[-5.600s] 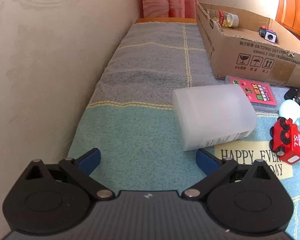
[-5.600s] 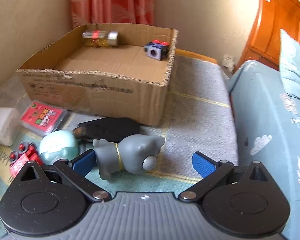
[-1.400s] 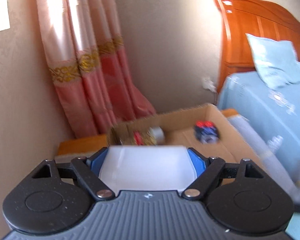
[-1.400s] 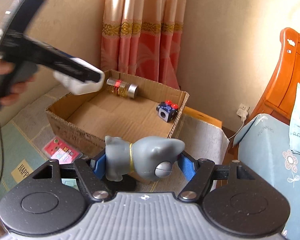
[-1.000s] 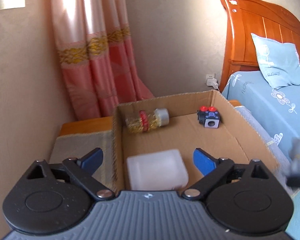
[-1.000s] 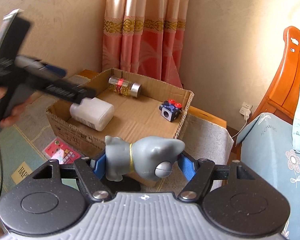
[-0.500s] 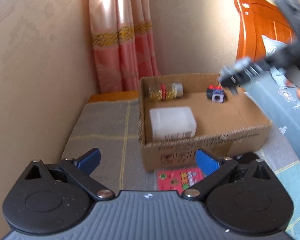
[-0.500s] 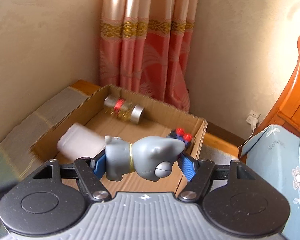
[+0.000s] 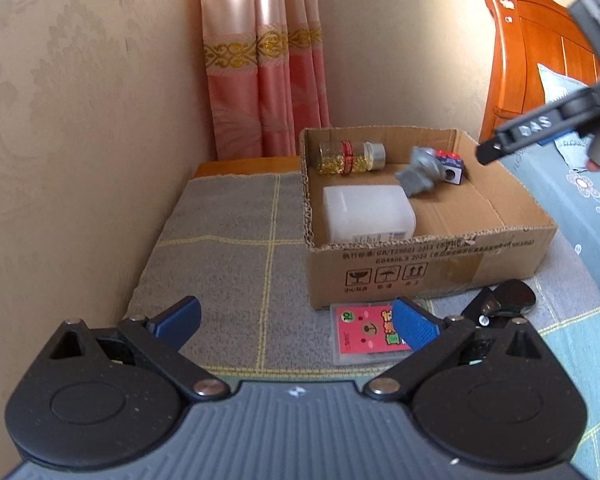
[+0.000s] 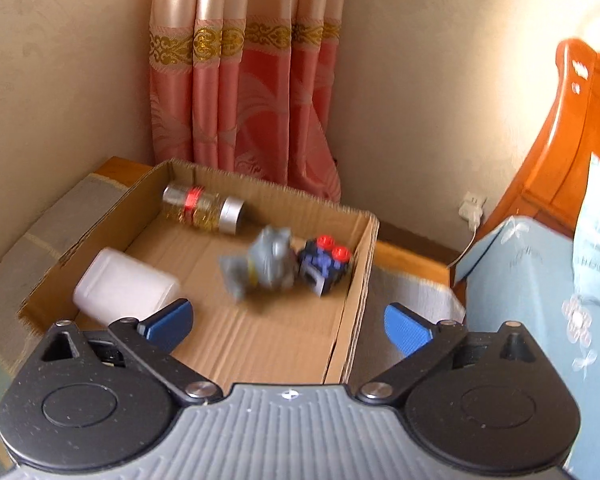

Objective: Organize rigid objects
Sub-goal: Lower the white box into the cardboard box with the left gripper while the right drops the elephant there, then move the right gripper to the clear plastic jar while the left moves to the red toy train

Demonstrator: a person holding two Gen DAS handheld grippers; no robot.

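Box (image 9: 440, 256), centre frame, holds four items: jar (image 9: 350, 157), white bottle (image 9: 366, 212), grey toy (image 10: 266, 266) (blurred, mid-box), blue block (image 10: 326, 266). Left gripper (image 9: 296, 318) and right gripper (image 10: 288, 322) both spread, empty. Left to do, by judgement: card pack (image 9: 374, 334) and black item (image 9: 504, 300), lower right, outside box.

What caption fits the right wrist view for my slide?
Open right gripper above cardboard box holding grey toy figure, white container, jar, block toy.
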